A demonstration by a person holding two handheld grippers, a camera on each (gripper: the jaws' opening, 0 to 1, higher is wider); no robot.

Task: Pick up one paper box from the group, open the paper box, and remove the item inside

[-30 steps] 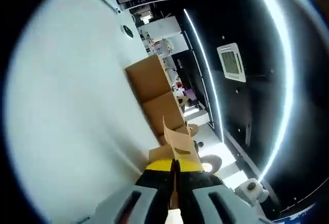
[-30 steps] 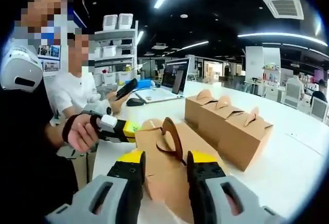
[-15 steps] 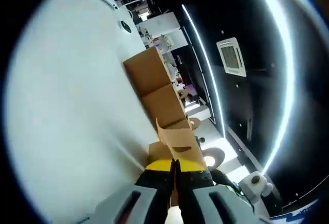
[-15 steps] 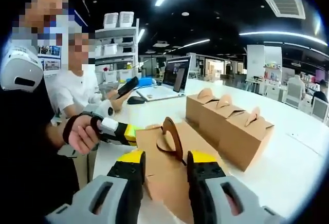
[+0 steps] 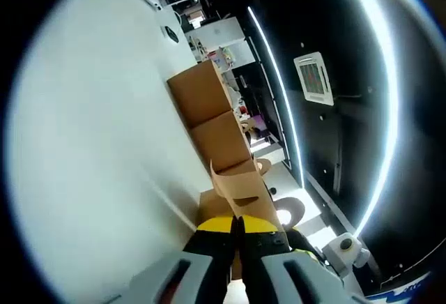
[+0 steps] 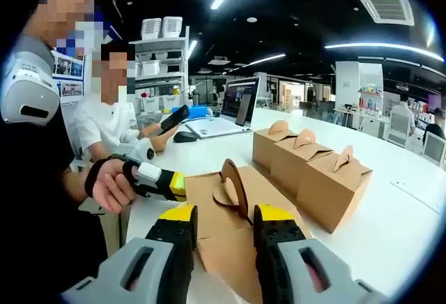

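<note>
You are holding one paper box (image 6: pixel 230 213) apart from the three others (image 6: pixel 310 171) on the desk (image 6: pixel 390 234): your left claw (image 5: pixel 237 224) is clenched on its flap, your right claw (image 6: pixel 221 231) is spread around its tab. Opening is underway; I judge the item is yet to come out.

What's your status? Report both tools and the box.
Left tool shut on a flap of the paper box. Right tool open, astride the box's handle tab. Three closed boxes behind, nothing blocking.
</note>
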